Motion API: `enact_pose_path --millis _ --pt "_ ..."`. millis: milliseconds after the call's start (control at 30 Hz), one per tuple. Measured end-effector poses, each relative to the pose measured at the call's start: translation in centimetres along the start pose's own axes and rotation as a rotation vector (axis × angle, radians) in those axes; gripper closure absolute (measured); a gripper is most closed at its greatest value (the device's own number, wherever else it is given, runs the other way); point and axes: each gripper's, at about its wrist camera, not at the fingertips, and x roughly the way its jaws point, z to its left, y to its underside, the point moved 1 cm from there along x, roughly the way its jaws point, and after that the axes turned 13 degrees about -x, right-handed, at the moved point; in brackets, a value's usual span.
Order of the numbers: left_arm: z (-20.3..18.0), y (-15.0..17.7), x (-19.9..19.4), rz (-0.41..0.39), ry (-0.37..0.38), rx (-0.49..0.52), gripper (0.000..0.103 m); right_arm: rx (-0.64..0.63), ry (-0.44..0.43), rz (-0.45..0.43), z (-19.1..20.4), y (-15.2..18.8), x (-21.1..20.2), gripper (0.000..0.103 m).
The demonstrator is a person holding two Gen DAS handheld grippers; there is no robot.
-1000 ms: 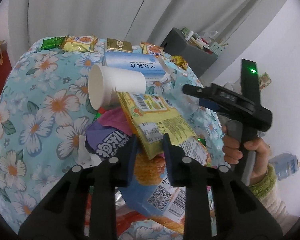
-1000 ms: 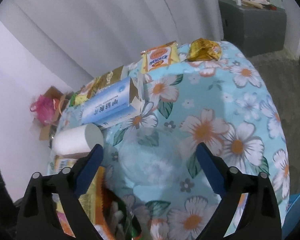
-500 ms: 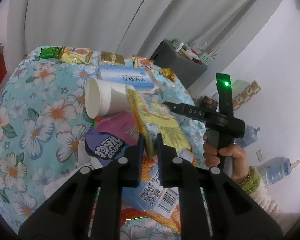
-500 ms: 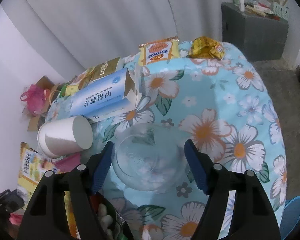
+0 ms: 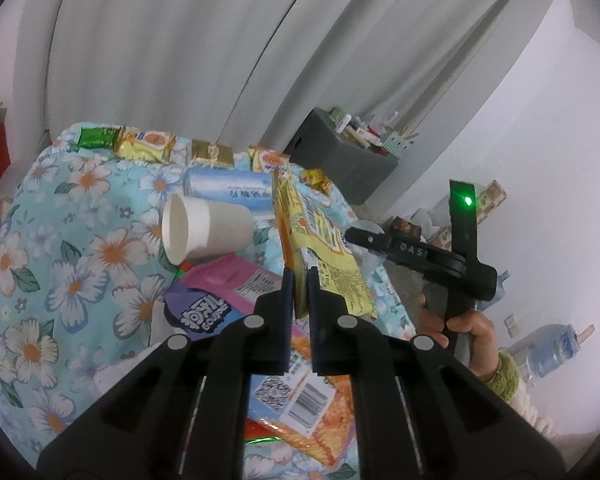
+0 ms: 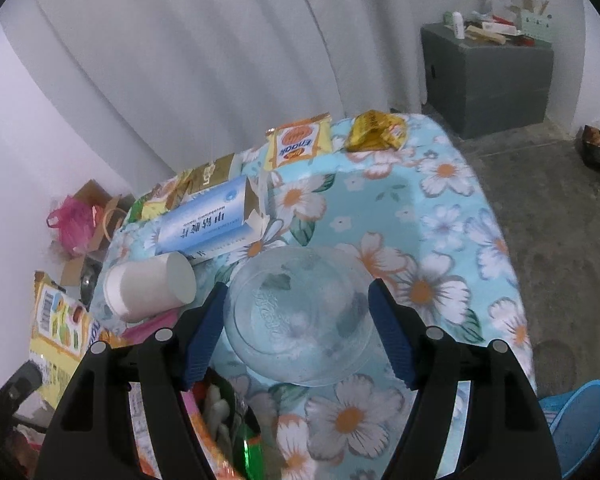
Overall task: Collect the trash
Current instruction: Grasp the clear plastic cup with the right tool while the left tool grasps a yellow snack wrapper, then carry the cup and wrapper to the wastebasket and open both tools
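**Both tongs busy over the flowered worktop**

The left tongs are pressed together on the lower edge of a yellow snack wrapper, and the wrapper stands up edge-on, lifted clear of the litter pile below! Under it lie a purple packet, a pink packet and an orange bag with a barcode, overlapping one another on the worktop with its flowered cloth.

Over to the right tongs: they have just been closing in around a clear plastic cup, and the blue pads sit against its sides. The cup is seen bottom-on between them.

A white paper cup lies on its side just beside the pile, with a blue-and-white box behind it. Along the far edge of the worktop sit more small wrappers, gold and yellow-orange. The person's hand grips the right handle.
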Motion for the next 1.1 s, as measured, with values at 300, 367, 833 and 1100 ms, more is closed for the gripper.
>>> enact_pose_path --millis 300,367,833,1100 --pt "-1.7 0.4 -0.8 -0.036 0.039 0.020 0.098 0.037 -0.004 -0.055 -1.4 1.1 -5.6 0.034" --pt "-1.9 0.4 -1.3 -0.045 0.051 0.018 0.098 0.047 -0.004 -0.064 -1.6 1.3 -6.8 0.034" --pt "-3.1 1.5 -6.0 -0.129 0.114 0.034 0.099 0.093 0.024 -0.143 -0.9 3.3 -15.1 0.034" --pt "-4.0 2.8 -8.4 -0.151 0.144 0.056 0.099 0.109 0.023 -0.177 0.2 5.3 -18.9 0.034"
